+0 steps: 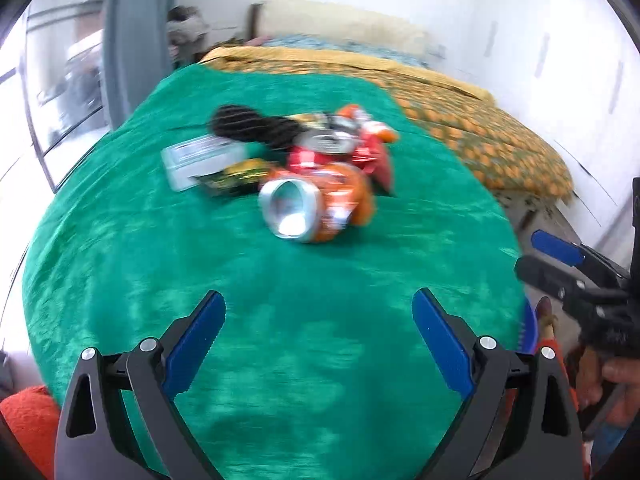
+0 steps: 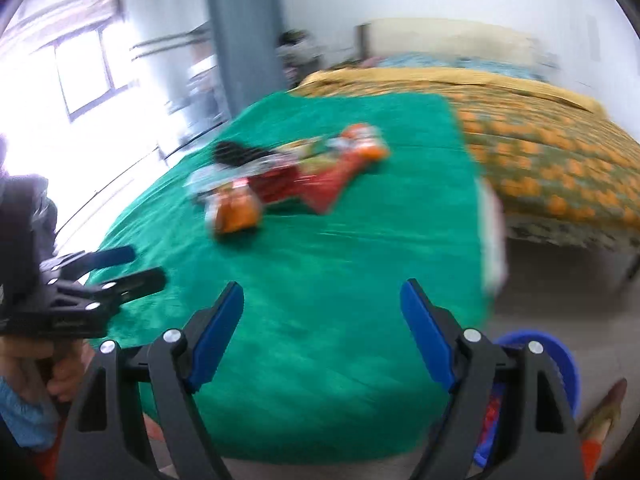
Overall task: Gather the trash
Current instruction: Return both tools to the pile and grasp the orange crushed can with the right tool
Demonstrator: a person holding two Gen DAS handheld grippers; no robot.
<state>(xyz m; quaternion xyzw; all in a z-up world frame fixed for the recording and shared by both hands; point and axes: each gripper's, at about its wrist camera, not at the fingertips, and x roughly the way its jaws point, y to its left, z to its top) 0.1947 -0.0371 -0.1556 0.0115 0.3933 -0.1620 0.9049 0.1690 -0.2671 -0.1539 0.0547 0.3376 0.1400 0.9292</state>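
A pile of trash lies on a green cloth [image 1: 120,240] over a table. Nearest is a crushed orange can [image 1: 312,204], also in the right wrist view [image 2: 236,212]. Behind it are a red can [image 1: 324,150], red and orange wrappers [image 1: 372,136], a yellow-green wrapper [image 1: 240,172], a clear plastic box [image 1: 196,158] and a black object [image 1: 248,124]. My left gripper [image 1: 318,320] is open and empty, short of the pile. My right gripper [image 2: 322,312] is open and empty over the cloth's near part; it shows at the right edge of the left wrist view [image 1: 548,256].
A blue bin [image 2: 556,364] stands on the floor at the table's near right corner, holding red trash. A bed with an orange-patterned cover [image 2: 560,152] lies beyond the table. A grey pillar [image 2: 240,40] and a window [image 2: 84,76] are at the left.
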